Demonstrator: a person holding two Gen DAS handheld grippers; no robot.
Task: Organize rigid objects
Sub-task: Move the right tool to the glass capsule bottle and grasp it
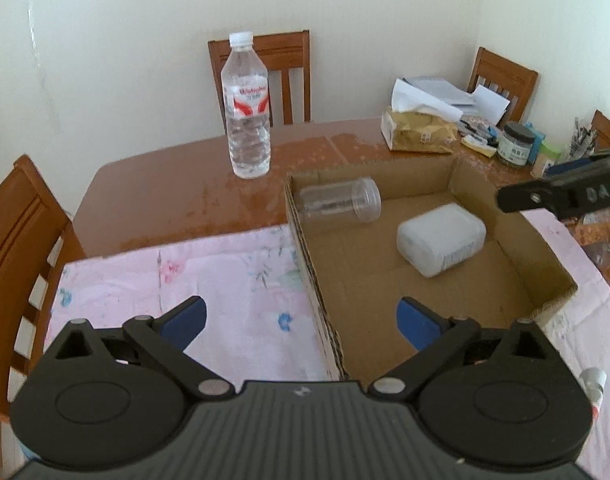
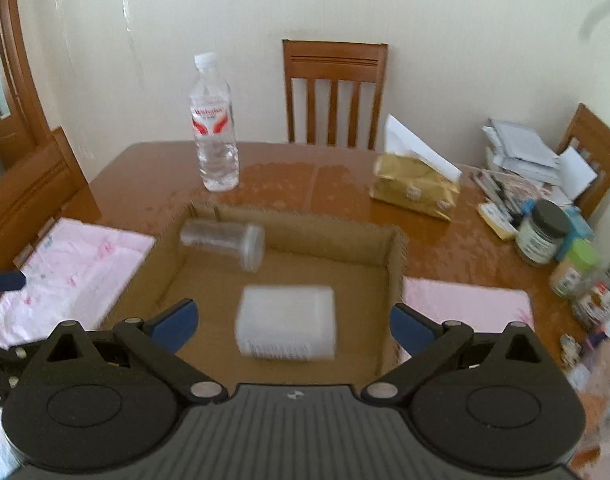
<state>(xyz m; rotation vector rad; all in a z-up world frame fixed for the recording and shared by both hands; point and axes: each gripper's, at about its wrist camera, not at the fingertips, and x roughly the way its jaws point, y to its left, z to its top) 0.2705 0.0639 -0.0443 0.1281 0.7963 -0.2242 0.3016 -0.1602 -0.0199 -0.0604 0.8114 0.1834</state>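
In the left wrist view, the left gripper (image 1: 301, 322) stands wide open with nothing between its blue pads; it hangs over the left wall of the box (image 1: 305, 256), one finger above the pink cloth (image 1: 185, 276), the other above the box floor. The clear jar (image 1: 339, 205) lies on its side in the far left corner of the box, its long axis running left to right, the wider end to the right. The white tub (image 1: 441, 240) lies near the middle of the floor, its long axis slanting from near left to far right. Only this view shows the right gripper from outside: one black finger (image 1: 561, 196) comes in over the right wall. The bottle (image 1: 247, 108) stands upright on the table (image 1: 165, 184), beyond the box.

In the right wrist view, the right gripper (image 2: 291, 326) is also fully open and empty. The tub (image 2: 287, 326) lies just below, between its fingers but not touched, blurred, its long side across the picture. The jar (image 2: 225, 242) lies beyond it, tilted a little, wide end to the right. Only here the whole far wall of the box (image 2: 305, 228) and more clutter at right, such as a dark-lidded jar (image 2: 543, 232), show clearly.
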